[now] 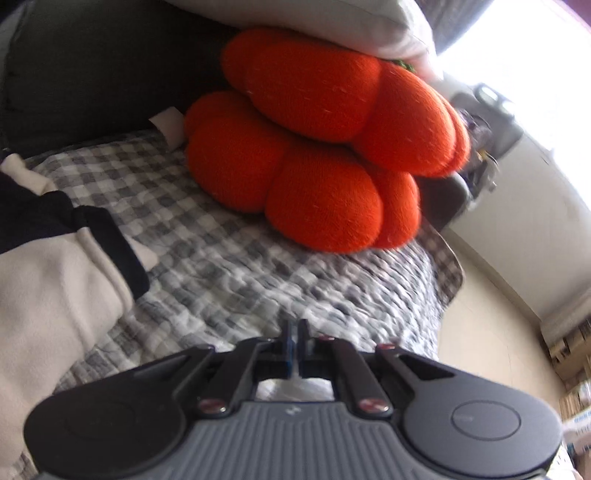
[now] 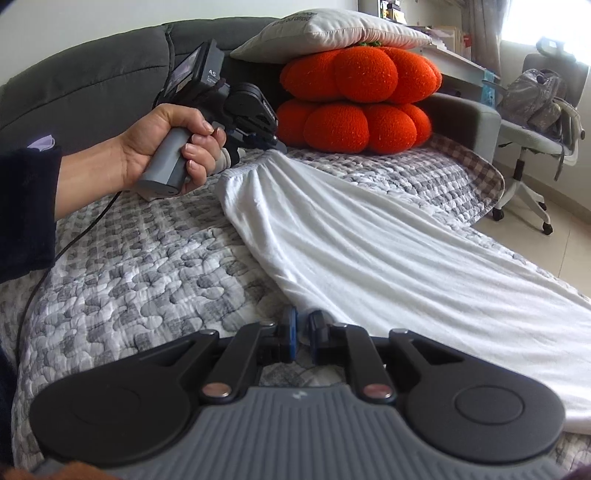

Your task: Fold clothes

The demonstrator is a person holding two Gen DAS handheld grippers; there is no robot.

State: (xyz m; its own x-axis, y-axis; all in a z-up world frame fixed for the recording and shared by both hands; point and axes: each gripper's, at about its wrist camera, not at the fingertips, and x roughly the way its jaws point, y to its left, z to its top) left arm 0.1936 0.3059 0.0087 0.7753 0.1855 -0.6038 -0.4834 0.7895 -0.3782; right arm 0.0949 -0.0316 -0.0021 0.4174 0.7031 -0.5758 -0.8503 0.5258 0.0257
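Left wrist view
Left gripper: fingers drawn close, almost no gap; a little white cloth shows low between the arms, so a pinch on the cloth is likely, though the contact itself is blurred here.
Cream and dark garment: lies at the left edge on the checked quilt; whether it is folded cannot be told.
Orange cushions: two stacked under a pale pillow, set back against the dark headrest, which leaves the quilt free as a working surface.

Right wrist view
Left gripper, seen from outside: held by a hand on the grey handle; its tip meets the gathered far edge of the white cloth, and the pleats fan out from that point, which fits a closed pinch.
Right gripper: fingers narrow with a small gap; the near edge of the cloth runs in between them (apparently clamped).
White cloth: stretched in long ridges between the two grippers, slightly above the quilt near the far end; judged, both ends are held so the cloth is taut and flat before it is laid or doubled over.
Office chair: beside the bed, a bag on its seat.
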